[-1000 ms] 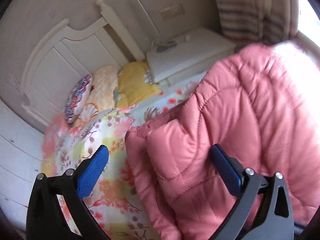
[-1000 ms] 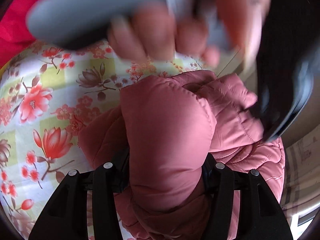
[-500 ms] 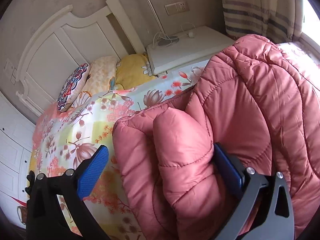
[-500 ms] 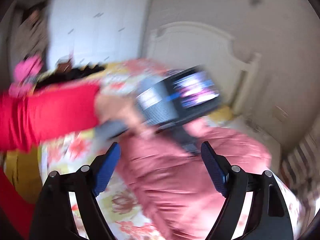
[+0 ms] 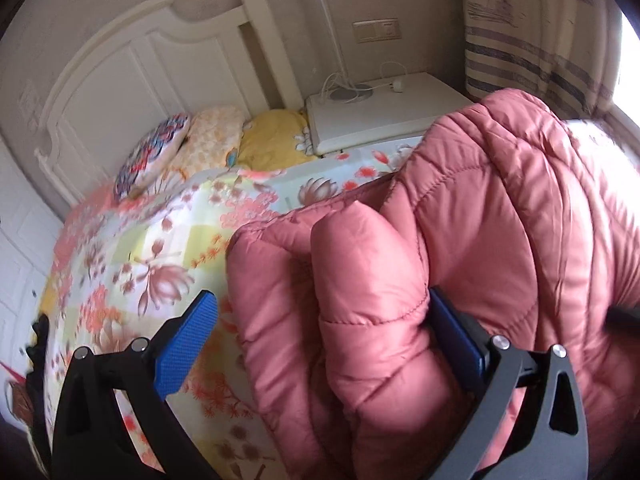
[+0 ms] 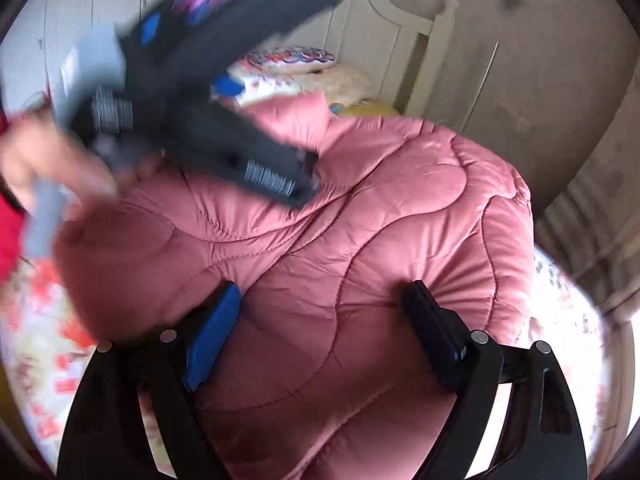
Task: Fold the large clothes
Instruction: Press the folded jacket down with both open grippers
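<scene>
A pink quilted puffer jacket (image 5: 480,248) lies bunched on a floral bedspread (image 5: 132,256). My left gripper (image 5: 320,328) is open; a thick fold of the jacket sits between its blue pads, against the right one, with a gap to the left pad (image 5: 186,344). My right gripper (image 6: 324,328) is open and sits low over the jacket (image 6: 360,248), the fabric bulging between its fingers. The left gripper's body (image 6: 208,92), blurred by motion, and the hand holding it show at the upper left of the right wrist view.
Several pillows (image 5: 208,144) lie against a white headboard (image 5: 132,80). A white bedside table (image 5: 384,112) with a lamp base and cable stands at the bed's far side. A striped curtain (image 5: 540,32) hangs at the right. A white wardrobe (image 6: 60,32) stands behind.
My right gripper let go of the jacket fold it held, swung away, and came back down open over the jacket. The left gripper stayed open, the jacket fold settling between its pads.
</scene>
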`<state>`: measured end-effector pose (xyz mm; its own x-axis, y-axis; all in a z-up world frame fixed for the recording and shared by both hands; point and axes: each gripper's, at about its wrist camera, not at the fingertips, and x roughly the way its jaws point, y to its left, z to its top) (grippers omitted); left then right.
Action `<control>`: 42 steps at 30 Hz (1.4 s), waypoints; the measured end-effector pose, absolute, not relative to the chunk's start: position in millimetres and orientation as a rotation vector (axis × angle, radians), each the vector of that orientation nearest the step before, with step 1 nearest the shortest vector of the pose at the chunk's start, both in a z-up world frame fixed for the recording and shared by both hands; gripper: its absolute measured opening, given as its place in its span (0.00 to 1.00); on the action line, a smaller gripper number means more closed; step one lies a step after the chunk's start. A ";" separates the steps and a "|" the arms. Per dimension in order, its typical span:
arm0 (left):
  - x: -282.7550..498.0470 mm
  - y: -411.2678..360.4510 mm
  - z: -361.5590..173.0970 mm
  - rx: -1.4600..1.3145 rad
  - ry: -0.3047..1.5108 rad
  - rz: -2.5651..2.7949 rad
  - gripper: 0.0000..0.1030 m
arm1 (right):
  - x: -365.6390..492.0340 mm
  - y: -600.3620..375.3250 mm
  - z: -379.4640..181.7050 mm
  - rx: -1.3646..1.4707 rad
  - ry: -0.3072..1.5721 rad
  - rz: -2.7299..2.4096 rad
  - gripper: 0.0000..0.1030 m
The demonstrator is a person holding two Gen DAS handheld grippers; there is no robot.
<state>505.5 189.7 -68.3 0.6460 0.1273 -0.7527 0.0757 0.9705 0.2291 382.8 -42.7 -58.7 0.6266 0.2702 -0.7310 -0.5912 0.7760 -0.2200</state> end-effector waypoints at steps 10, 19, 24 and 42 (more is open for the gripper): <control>485.9 167.1 -75.8 0.427 0.868 0.252 0.98 | 383.9 -32.4 -59.5 -0.511 0.760 0.515 0.81; 483.9 180.2 -98.8 0.253 0.894 0.185 0.98 | 388.5 -32.4 -61.4 -0.554 0.808 0.526 0.81; 476.6 163.2 -102.7 0.216 0.861 0.184 0.98 | 389.3 -42.3 -61.8 -0.575 0.822 0.515 0.81; 482.4 124.4 -104.0 0.181 0.838 0.096 0.98 | 366.7 -88.7 0.4 -0.339 0.730 0.528 0.85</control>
<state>482.4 124.4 -104.0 0.6661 0.1557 -0.7295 -0.0132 0.9803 0.1971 366.7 -88.7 0.4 0.6243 0.3359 -0.7052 -0.5648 0.8178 -0.1105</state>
